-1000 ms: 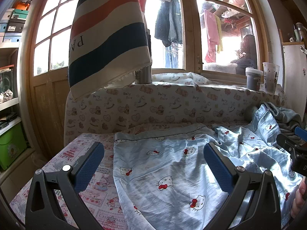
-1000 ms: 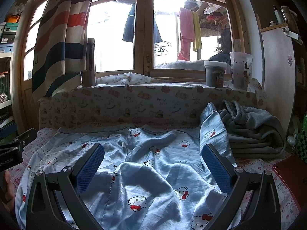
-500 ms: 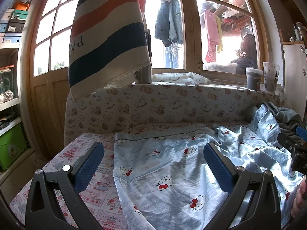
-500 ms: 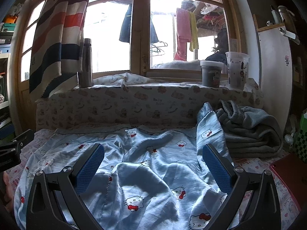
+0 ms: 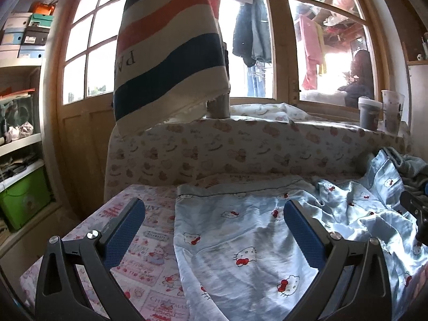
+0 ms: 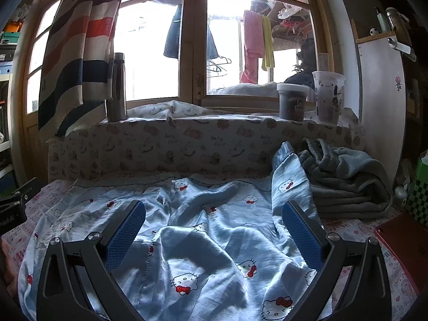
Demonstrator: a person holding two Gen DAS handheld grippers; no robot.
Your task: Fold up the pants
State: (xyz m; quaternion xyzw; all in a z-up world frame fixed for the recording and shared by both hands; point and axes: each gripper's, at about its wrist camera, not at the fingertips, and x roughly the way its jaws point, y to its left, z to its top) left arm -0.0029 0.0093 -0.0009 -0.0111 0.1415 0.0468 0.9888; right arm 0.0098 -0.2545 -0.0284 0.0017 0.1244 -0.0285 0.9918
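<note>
Only the right view shows the folded grey fleece blanket (image 6: 347, 179), right of the right tool (image 6: 214, 234). Rumpled light-blue cat-print satin pants (image 5: 248, 243) lie under both tools; the left tool (image 5: 214, 234) and the right gape wide, gripping nothing.

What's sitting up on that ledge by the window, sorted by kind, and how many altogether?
Metal flask: 1
Dark tub with a white lid: 1
Clear printed cup: 1
Total: 3
</note>
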